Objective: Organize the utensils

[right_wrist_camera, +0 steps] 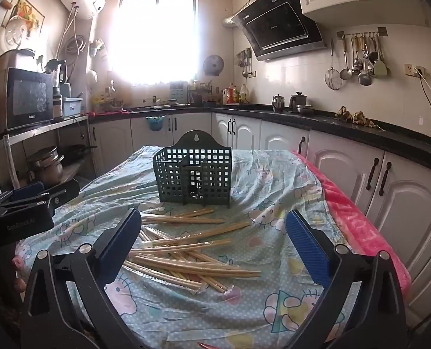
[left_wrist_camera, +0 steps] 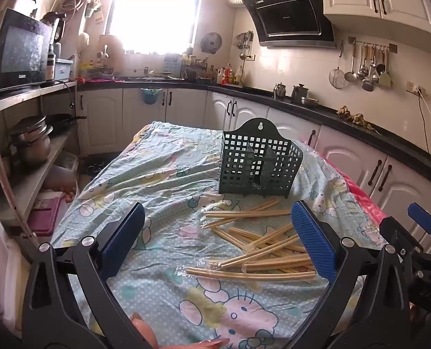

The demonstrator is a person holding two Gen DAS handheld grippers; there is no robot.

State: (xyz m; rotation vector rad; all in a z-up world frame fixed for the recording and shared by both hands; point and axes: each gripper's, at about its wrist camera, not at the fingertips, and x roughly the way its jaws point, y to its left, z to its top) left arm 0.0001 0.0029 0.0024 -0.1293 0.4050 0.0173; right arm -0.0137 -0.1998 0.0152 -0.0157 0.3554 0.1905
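Observation:
A pile of wrapped wooden chopsticks (left_wrist_camera: 262, 247) lies on the cartoon-print tablecloth (left_wrist_camera: 163, 180); it also shows in the right wrist view (right_wrist_camera: 186, 250). Behind it stands an empty dark green perforated utensil holder (left_wrist_camera: 259, 163), also in the right wrist view (right_wrist_camera: 193, 171). My left gripper (left_wrist_camera: 218, 241) is open and empty, above the cloth to the left of the pile. My right gripper (right_wrist_camera: 214, 241) is open and empty, hovering over the pile. The right gripper shows at the right edge of the left wrist view (left_wrist_camera: 418, 232), the left gripper at the left edge of the right wrist view (right_wrist_camera: 26, 203).
A pink towel (right_wrist_camera: 360, 218) lies along the table's right edge. White cabinets under a black counter (right_wrist_camera: 360, 128) run behind and to the right. A metal shelf with pots (left_wrist_camera: 32, 139) and a microwave (left_wrist_camera: 17, 52) stands at the left.

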